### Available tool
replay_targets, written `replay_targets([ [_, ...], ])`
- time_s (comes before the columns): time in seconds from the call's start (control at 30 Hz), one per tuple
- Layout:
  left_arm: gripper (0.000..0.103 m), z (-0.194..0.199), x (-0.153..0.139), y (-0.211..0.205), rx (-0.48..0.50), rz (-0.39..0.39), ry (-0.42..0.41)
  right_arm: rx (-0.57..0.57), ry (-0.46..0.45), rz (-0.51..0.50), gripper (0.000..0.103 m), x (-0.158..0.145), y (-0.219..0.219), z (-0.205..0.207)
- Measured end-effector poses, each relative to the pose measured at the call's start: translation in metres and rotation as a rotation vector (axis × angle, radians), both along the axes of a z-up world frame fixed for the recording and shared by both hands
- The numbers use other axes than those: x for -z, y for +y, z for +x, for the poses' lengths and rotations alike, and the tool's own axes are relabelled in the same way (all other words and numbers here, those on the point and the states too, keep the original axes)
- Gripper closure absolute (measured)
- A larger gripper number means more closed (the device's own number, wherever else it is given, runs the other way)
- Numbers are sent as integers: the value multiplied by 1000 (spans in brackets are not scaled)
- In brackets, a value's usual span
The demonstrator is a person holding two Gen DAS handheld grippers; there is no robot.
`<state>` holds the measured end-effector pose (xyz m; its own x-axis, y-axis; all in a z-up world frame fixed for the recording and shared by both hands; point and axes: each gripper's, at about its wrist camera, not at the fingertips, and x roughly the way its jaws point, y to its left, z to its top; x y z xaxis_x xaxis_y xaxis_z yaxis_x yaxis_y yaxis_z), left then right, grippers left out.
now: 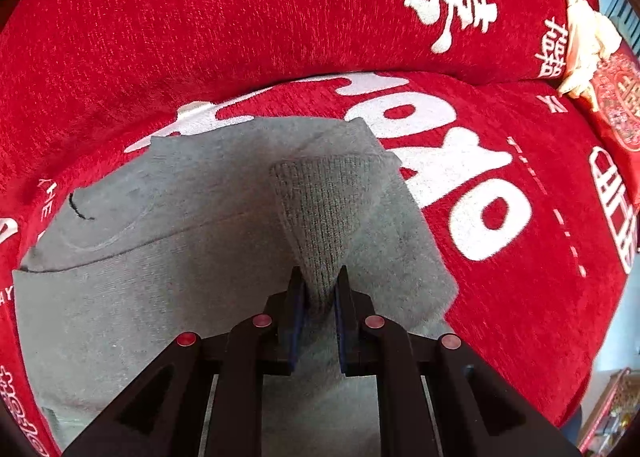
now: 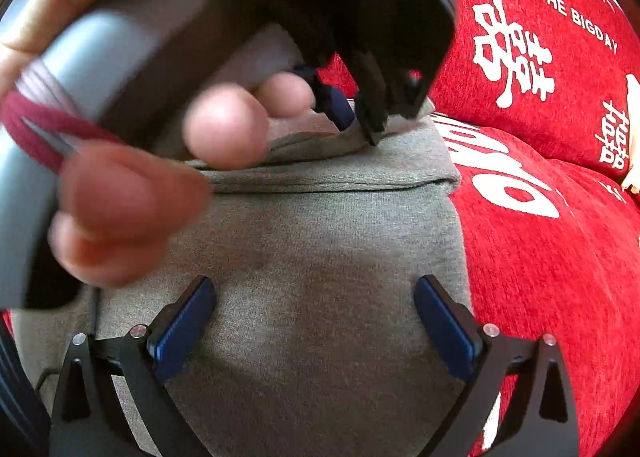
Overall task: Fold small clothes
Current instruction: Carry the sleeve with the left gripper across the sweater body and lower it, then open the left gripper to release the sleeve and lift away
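Note:
A grey garment (image 1: 168,257) lies partly folded on a red sofa cover. My left gripper (image 1: 320,277) is shut on the garment's ribbed cuff (image 1: 320,209) and holds it raised over the body of the cloth. In the right wrist view the same garment (image 2: 320,257) lies flat with a folded edge across the middle. My right gripper (image 2: 316,297) is open and empty just above the cloth. The left gripper (image 2: 360,117) shows at the top of that view, pinching the grey fabric, with the person's hand (image 2: 160,185) around its handle.
The red sofa cover (image 1: 520,257) with white lettering lies under the garment, and a red back cushion (image 1: 240,17) rises behind it. A cream object (image 1: 584,41) lies at the far right on the sofa. The sofa shows right of the garment in the right wrist view (image 2: 560,257).

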<state>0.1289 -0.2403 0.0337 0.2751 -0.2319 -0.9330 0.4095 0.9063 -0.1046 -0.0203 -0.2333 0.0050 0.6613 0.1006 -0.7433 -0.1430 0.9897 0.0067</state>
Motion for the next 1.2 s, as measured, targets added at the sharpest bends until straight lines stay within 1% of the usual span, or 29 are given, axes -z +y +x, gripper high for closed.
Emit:
replay_targets([
  [0.13, 90, 3, -3, 11, -20, -83, 79, 1, 1, -7, 2, 0, 2, 0],
  [0.23, 90, 2, 0, 11, -30, -102, 43, 2, 2, -12, 2, 1, 3, 3],
  [0.3, 90, 0, 7, 13, -22, -138, 53, 3, 1, -12, 2, 1, 3, 2],
  [0.33, 90, -2, 10, 12, 5, -134, 43, 4, 1, -12, 2, 1, 4, 2],
  [0.37, 90, -3, 11, 12, 6, -122, 37, 4, 2, -11, 2, 1, 3, 2],
  [0.4, 90, -2, 12, 14, -7, -126, 49, 4, 1, -12, 2, 1, 3, 1],
  [0.43, 90, 0, 12, 16, -19, -151, 69, 4, 1, -12, 2, 1, 3, 1],
  [0.53, 90, 9, 17, 22, -71, -164, 113, 4, 1, -13, 2, 1, 3, 0],
  [0.6, 90, 9, 13, 23, -78, -174, 114, 3, 1, -12, 2, 0, 4, 0],
  [0.63, 90, 6, 6, 23, -80, -182, 93, 4, 1, -11, 2, -1, 3, -1],
  [0.67, 90, 0, -6, 22, -57, -204, 40, 3, 1, -12, 2, -1, 3, -1],
  [0.7, 90, -5, -14, 19, -24, -204, -3, 4, 1, -13, 2, 0, 3, 0],
  [0.73, 90, -7, -18, 16, -1, -179, -3, 4, 1, -16, 1, 0, 3, 0],
  [0.77, 90, -6, -17, 13, 10, -165, 28, 4, 2, -18, 1, -1, 3, 0],
  [0.8, 90, -5, -15, 13, 12, -164, 61, 4, 2, -18, 1, -1, 3, 0],
  [0.83, 90, -3, -14, 15, 1, -173, 67, 4, 2, -18, 1, -1, 3, 0],
  [0.87, 94, -2, -18, 21, -22, -217, 46, 5, 2, -18, 1, -1, 2, 0],
  [0.9, 103, -2, -20, 24, -11, -278, 58, 5, 2, -19, 1, -1, 3, 0],
  [0.93, 103, -3, -23, 26, -11, -303, 50, 6, 1, -19, 1, -2, 3, 0],
  [1.0, 103, -8, -32, 28, -32, -251, -53, 7, -1, -21, 1, -2, 4, -1],
  [1.03, 95, -8, -34, 29, -45, -226, -69, 7, 0, -21, 1, -2, 4, 0],
  [1.07, 84, -5, -33, 30, -44, -218, -37, 6, 1, -21, 1, -2, 4, -1],
  [1.13, 11, -4, -35, 37, -36, -266, -3, 7, 0, -21, 1, -2, 4, 0],
  [1.17, 1, -5, -38, 44, -57, -285, -7, 6, -1, -22, 1, -2, 4, 0],
  [1.2, 0, -5, -43, 52, -82, -311, -16, 6, -1, -22, 1, -2, 5, -2],
])
